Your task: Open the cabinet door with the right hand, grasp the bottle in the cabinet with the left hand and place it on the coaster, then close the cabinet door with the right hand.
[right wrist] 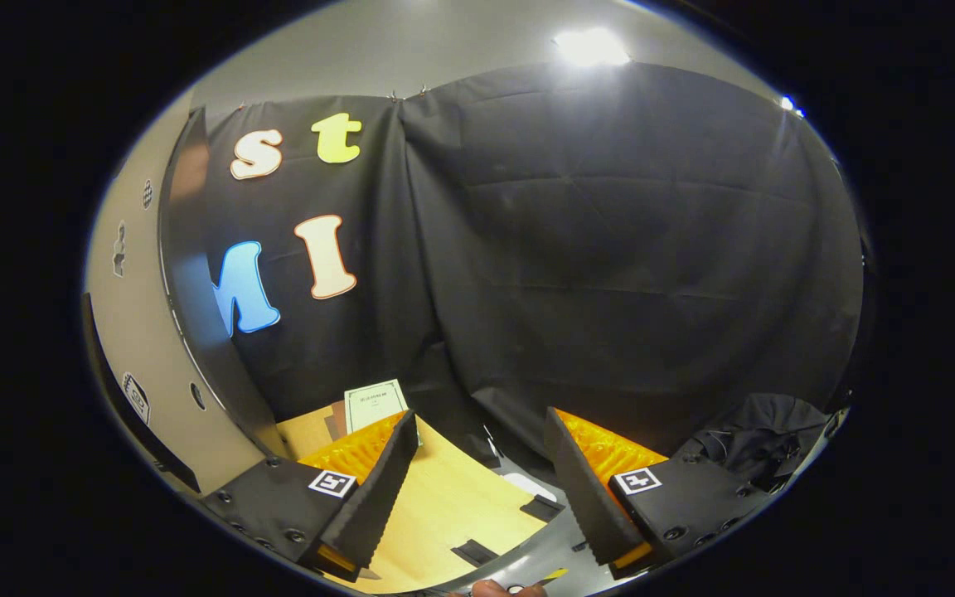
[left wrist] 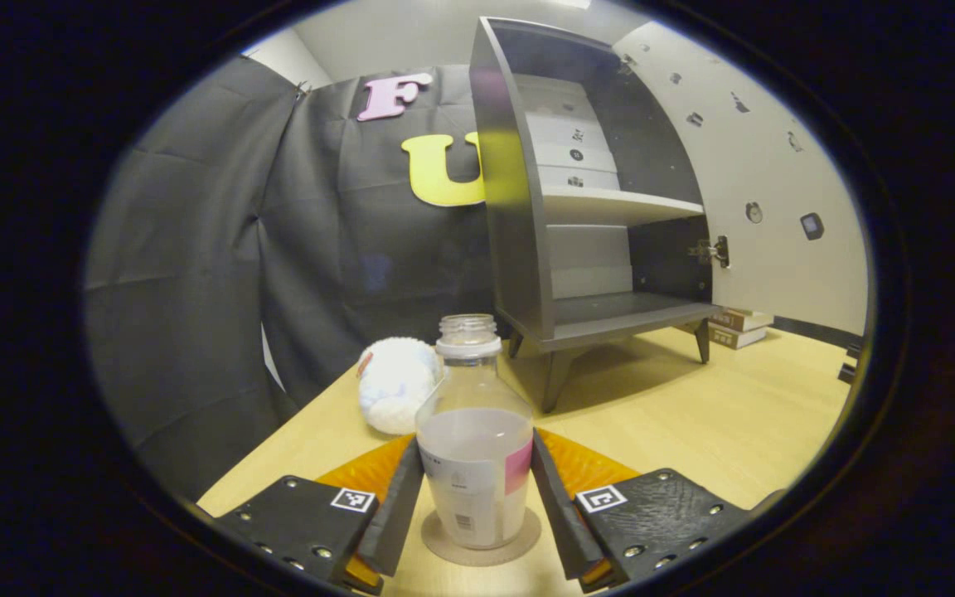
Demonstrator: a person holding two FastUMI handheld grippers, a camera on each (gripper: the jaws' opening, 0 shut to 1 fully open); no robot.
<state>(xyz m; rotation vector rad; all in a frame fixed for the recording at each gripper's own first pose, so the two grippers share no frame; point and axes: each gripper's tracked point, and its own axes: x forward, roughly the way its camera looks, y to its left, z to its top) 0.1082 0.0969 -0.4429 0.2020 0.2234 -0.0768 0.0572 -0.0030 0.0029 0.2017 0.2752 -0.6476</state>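
Clear plastic bottle (left wrist: 474,439), uncapped, part-filled, stands on the coaster (left wrist: 444,549): probably light, spillable, best gripped mid-body. Left gripper (left wrist: 476,507) fingers flank its labelled middle, contact unclear; right gripper (right wrist: 477,489) gapes wide, empty.

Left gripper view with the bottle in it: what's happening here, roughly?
A person is working with two handheld grippers. The left gripper has its fingers on either side of the bottle, which stands upright on the coaster on the table. The cabinet behind it has its door swung open, shelves bare. The right gripper is open, holding nothing.

coaster (left wrist: 481,547) mostly hidden under bottle (left wrist: 474,439)
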